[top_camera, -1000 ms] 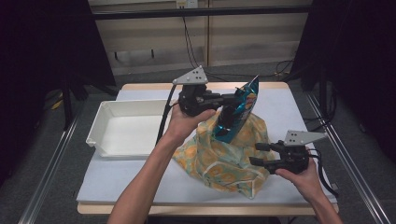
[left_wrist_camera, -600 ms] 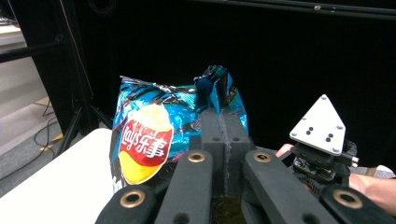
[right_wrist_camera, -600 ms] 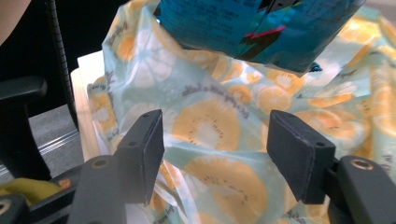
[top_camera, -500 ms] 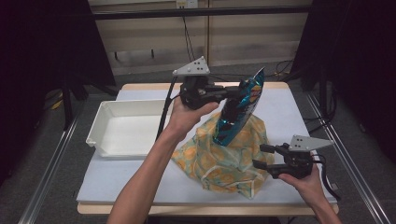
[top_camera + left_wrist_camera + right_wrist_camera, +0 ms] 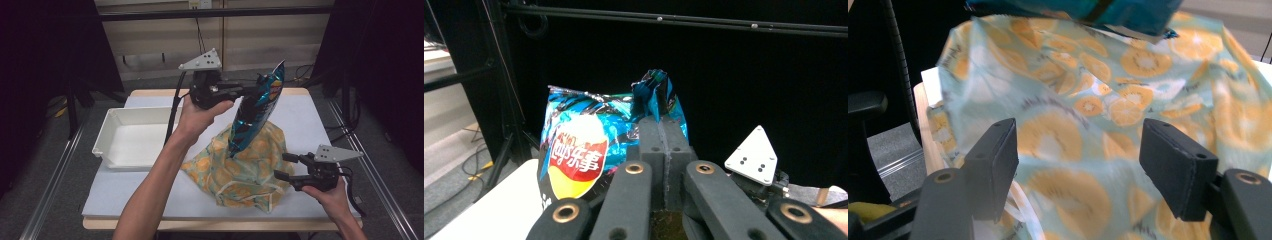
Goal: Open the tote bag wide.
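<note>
chip bag (image 5: pixel 255 112) has risen, pinched in left tool (image 5: pixel 248 91); right tool (image 5: pixel 284 166) opening, empty, beside bag (image 5: pixel 240 167) on table (image 5: pixel 300 107).

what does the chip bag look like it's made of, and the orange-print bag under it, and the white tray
Chip bag: thin metallised plastic film, glossy; it crinkles and glints. Orange-print bag: soft, matte fabric, likely woven or non-woven cloth; it slumps in loose folds. White tray: probably rigid moulded plastic, smooth, with a rolled rim.

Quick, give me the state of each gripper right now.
Left gripper: shut on the top edge of the blue chip bag, held above the orange-print cloth bag.
Right gripper: open, jaws just opening, nothing pinched; cloth bag in front of them.
</note>
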A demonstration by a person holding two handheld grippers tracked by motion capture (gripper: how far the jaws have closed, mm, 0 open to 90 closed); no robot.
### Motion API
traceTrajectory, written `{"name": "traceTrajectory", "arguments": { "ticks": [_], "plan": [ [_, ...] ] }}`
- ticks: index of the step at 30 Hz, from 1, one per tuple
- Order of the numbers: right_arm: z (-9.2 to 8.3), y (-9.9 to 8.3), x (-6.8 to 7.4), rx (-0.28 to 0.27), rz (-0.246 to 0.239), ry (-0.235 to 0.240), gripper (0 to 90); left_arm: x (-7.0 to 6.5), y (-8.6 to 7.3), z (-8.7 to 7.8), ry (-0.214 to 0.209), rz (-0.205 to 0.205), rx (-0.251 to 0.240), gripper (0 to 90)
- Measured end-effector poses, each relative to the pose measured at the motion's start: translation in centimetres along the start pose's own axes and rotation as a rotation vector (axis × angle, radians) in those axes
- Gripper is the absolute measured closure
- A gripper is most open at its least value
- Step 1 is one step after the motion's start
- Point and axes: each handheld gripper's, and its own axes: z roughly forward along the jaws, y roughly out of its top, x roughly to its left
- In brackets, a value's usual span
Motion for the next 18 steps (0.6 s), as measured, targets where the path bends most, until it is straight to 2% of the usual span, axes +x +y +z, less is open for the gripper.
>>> {"name": "traceTrajectory", "arguments": {
  "ticks": [8,10,14,18],
  "plan": [
    [-0.1,0.0,0.0,-0.007,0.001,-0.014,29.8,0.5,0.7,-1.9,0.033,0.008,-0.011,90.0],
    [-0.2,0.0,-0.1,-0.013,0.001,-0.019,28.3,0.7,0.6,-2.3,0.043,-0.005,-0.017,90.0],
    [-0.2,0.0,0.0,-0.029,0.0,-0.044,24.3,0.9,0.7,-3.3,0.067,0.006,-0.014,90.0],
    [-0.1,-0.1,0.0,-0.025,-0.003,-0.044,22.8,1.0,1.0,-4.3,0.092,0.007,-0.019,90.0]
  ]
}}
